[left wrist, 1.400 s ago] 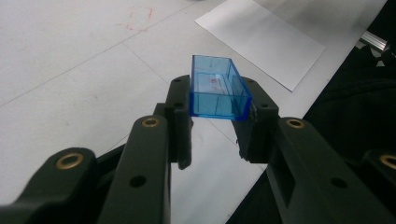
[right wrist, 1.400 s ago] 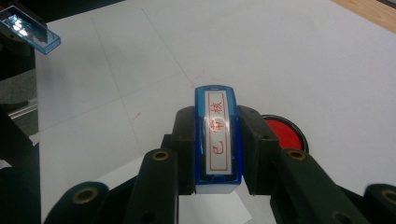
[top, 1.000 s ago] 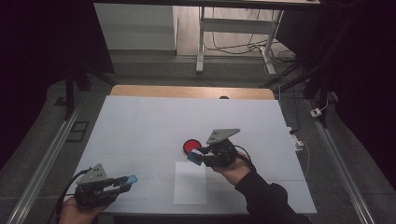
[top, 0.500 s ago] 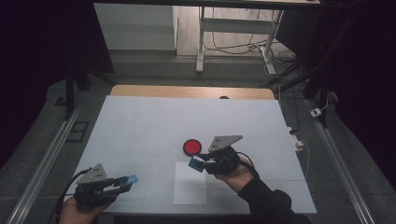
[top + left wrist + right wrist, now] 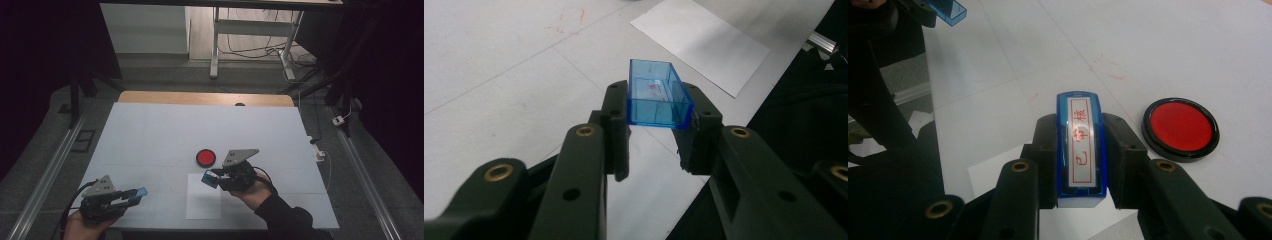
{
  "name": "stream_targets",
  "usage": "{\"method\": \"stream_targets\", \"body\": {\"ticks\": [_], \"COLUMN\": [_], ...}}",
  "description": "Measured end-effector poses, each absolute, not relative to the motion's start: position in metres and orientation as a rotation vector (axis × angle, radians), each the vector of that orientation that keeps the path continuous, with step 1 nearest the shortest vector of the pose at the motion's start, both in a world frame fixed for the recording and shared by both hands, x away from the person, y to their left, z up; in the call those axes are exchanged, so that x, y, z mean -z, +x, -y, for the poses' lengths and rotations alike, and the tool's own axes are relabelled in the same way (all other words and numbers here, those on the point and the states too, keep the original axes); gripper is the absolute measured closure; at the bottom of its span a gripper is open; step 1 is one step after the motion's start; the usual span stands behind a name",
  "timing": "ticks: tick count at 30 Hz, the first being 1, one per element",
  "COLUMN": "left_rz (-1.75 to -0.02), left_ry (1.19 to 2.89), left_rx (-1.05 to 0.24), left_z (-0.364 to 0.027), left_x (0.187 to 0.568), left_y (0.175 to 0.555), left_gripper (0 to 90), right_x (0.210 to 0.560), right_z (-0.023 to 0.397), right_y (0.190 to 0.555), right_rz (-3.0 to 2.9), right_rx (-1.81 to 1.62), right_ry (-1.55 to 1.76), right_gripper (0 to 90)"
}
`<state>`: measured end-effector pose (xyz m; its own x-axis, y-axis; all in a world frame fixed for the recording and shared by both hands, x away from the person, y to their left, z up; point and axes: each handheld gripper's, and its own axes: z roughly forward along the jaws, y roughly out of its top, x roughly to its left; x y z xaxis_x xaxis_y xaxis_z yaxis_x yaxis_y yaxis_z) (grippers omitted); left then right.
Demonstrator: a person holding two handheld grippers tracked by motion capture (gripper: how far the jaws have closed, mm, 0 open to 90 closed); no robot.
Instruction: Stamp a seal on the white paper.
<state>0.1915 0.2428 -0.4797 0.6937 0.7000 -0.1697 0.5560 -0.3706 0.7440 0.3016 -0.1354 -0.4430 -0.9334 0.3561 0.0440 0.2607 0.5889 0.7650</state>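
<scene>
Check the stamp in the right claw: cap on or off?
Off. The stamp sits bare in the right claw, lettered face showing; its blue cap is held apart in the left claw.

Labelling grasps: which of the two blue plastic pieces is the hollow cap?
The blue cap in the left claw: clear, open, empty inside. The stamp in the right claw is solid, with a white label bearing red characters.

My left gripper has matt black plastic jaws with brass-looking rivets, and it clamps a cap of clear, glossy blue plastic. My right gripper pinches a stamp of shiny blue plastic with a white label. The ink pad has a glossy black rim, and the paper sheet and table look matt white.
</scene>
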Motion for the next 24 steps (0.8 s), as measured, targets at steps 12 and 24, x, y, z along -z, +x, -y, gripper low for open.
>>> {"method": "stream_targets", "body": {"ticks": [12, 24], "left_rz": [-0.961, -0.963], "left_ry": [2.069, 2.069], "left_rx": [-0.219, -0.217], "left_z": [-0.243, -0.243], "left_x": [0.480, 0.480], "left_y": [0.192, 0.192], "left_gripper": [68.3, 68.3], "right_x": [0.458, 0.473], "right_z": [0.127, 0.114], "right_y": [0.303, 0.302], "right_rz": [-2.740, -2.788], "right_rx": [-1.205, -1.138], "right_ry": [0.483, 0.451], "right_gripper": [69.4, 69.5]}}
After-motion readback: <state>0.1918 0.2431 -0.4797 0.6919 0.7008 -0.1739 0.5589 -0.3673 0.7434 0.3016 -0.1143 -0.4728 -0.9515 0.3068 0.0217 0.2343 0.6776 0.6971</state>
